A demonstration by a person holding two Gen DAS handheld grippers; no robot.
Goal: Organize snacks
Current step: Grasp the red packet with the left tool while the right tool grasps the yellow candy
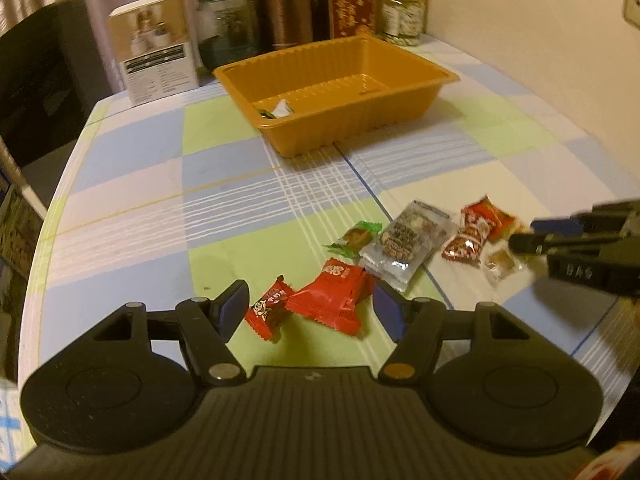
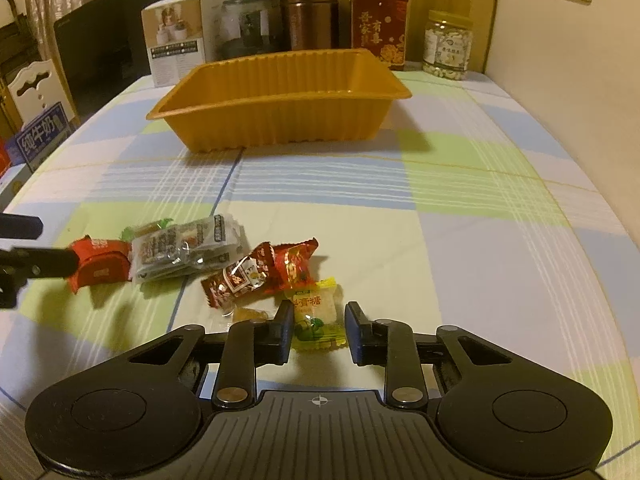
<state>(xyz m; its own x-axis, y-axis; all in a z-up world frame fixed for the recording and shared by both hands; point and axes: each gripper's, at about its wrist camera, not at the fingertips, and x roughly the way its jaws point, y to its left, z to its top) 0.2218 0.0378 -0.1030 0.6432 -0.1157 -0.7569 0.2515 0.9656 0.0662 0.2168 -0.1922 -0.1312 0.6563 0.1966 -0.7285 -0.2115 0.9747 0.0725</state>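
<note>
An orange plastic tray (image 1: 416, 65) (image 2: 280, 116) stands on the checked tablecloth; one small white-green wrapper (image 1: 278, 110) lies inside it. Several wrapped snacks lie nearer. My left gripper (image 1: 308, 306) is open, its jaws either side of a red packet (image 1: 332, 300) and a small red candy (image 1: 268, 312). My right gripper (image 2: 318, 330) is open around a yellow-white candy packet (image 2: 316, 312). A silver packet (image 1: 404, 248) (image 2: 184, 250), a green-wrapped candy (image 1: 354, 236), dark red candies (image 2: 260, 270) (image 1: 468, 236) and a clear-wrapped amber candy (image 2: 250, 314) lie between them.
At the table's back stand a white box (image 1: 154, 52), a glass jar (image 1: 226, 28), a brown canister (image 1: 284, 10), a red bag (image 2: 378, 26) and a jar of nuts (image 2: 446, 46). A wall runs along the right. A dark monitor (image 1: 44, 76) stands left.
</note>
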